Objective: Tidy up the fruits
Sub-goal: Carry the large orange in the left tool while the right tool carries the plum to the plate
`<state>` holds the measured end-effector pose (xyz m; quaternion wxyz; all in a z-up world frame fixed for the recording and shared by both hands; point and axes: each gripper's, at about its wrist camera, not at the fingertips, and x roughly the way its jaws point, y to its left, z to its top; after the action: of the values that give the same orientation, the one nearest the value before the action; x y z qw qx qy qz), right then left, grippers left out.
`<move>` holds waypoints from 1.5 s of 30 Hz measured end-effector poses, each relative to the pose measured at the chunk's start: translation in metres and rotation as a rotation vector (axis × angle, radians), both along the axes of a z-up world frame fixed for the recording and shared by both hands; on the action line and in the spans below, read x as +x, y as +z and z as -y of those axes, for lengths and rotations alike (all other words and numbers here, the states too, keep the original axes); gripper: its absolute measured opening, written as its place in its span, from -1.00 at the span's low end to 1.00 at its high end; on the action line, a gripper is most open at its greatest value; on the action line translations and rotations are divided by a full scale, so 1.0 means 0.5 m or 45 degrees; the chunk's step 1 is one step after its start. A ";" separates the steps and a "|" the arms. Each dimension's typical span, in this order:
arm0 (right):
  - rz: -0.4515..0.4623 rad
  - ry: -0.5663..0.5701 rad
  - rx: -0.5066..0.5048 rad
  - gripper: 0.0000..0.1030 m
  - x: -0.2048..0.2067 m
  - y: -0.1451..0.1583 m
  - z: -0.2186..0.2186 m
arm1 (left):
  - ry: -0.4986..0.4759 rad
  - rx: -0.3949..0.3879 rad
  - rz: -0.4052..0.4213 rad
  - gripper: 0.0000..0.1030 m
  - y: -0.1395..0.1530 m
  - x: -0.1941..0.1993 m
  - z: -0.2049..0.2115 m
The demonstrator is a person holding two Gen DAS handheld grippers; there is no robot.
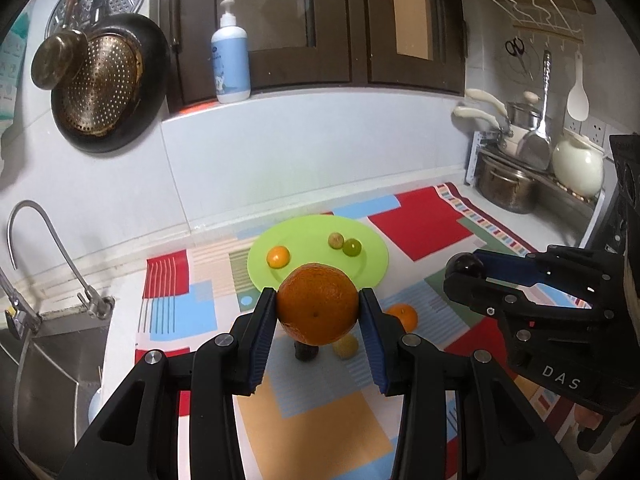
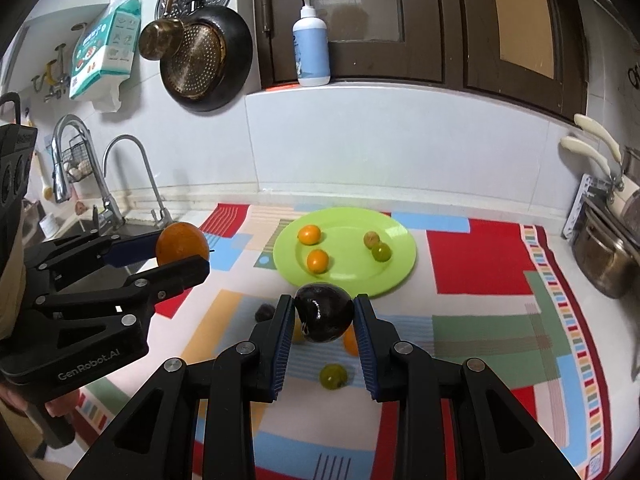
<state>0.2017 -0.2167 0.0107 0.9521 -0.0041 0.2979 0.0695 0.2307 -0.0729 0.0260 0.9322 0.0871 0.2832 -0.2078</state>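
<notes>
Left gripper [image 1: 318, 312]: fingers clamped on a large orange [image 1: 317, 303], raised above the patterned cloth [image 2: 480, 256], at the near edge of the green plate [image 2: 400, 248] in the left wrist view.

Green plate, centre of the worktop: two small oranges [image 2: 309, 235] on its left half, two small green fruits [image 2: 381, 251] touching each other on its right half.

Cloth below the grippers: a dark fruit [image 2: 265, 312], a yellow-green fruit [image 2: 333, 376] and another orange [image 1: 403, 316] lie loose, near one another.

Right gripper [image 2: 324, 318]: fingers closed on a dark glossy plum [image 2: 324, 316], held above the cloth just short of the plate's near rim.
</notes>
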 end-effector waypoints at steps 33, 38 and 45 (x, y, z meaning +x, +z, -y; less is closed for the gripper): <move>-0.023 0.002 0.031 -0.39 0.243 0.010 0.053 | 0.016 0.005 -0.029 -0.21 0.002 0.230 0.058; -0.052 0.015 0.027 -0.39 0.286 -0.008 0.057 | 0.024 0.007 -0.051 -0.21 -0.014 0.270 0.063; -0.091 0.042 0.019 -0.39 0.344 -0.034 0.053 | 0.037 0.021 -0.076 -0.21 -0.040 0.324 0.065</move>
<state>0.3737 -0.2434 -0.0062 0.9396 0.0007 0.3310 0.0875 0.3929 -0.1052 0.0060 0.9255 0.0845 0.3139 -0.1943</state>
